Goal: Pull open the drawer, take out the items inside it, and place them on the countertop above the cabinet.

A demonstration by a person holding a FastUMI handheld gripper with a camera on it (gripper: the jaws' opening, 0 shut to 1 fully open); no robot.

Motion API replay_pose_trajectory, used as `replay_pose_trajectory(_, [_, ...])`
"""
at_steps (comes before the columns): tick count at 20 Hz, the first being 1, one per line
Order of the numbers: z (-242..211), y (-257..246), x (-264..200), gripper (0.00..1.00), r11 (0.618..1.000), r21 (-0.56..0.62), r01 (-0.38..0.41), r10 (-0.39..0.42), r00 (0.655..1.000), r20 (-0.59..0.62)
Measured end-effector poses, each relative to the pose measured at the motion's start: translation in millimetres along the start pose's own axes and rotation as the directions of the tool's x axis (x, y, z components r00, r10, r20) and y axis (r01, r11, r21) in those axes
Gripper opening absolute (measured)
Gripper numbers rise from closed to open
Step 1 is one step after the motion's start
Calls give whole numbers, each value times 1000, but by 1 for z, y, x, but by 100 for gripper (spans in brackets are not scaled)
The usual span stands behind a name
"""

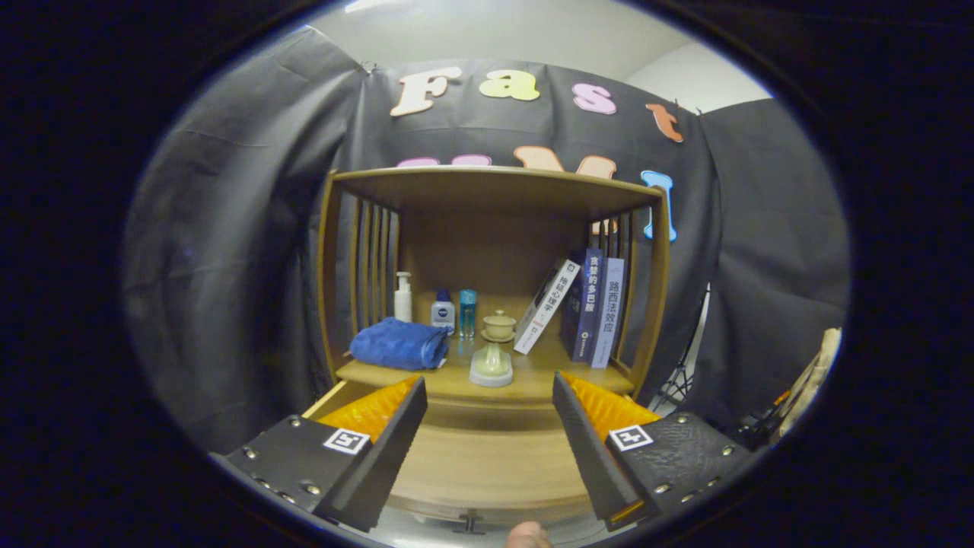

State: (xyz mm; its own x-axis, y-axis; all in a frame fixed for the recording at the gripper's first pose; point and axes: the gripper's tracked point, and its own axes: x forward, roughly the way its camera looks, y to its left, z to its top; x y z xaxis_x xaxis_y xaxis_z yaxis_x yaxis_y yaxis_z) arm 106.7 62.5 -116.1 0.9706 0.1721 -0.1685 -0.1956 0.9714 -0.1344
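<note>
Gripper spread wide, holding nothing, fingers apart over wooden drawer front just below. Drawer handle half cut off, contents hidden. Above it, bench of slatted wooden cabinet: folded blue towel, small bottles, ceramic lidded cup, leaning books.

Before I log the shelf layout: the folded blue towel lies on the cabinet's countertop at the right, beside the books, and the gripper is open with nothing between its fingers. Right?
Not quite. In the gripper view the blue towel lies at the left of the countertop, by the bottles; the books stand at the right. The gripper is open, holding nothing.
</note>
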Motion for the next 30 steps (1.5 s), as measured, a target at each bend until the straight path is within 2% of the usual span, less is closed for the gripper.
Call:
replay_pose_trajectory(5, [-60, 10, -45, 99, 997, 76, -9, 7, 1000, 29])
replay_pose_trajectory(12, [-122, 20, -76, 99, 996, 87, -29, 27, 999, 31])
replay_pose_trajectory(17, [-155, 28, -83, 99, 993, 115, -38, 36, 999, 17])
replay_pose_trajectory(23, [-202, 32, -79, 99, 998, 63, -30, 33, 998, -50])
replay_pose_trajectory(30, [-210, 27, -53, 99, 995, 103, -6, 13, 998, -68])
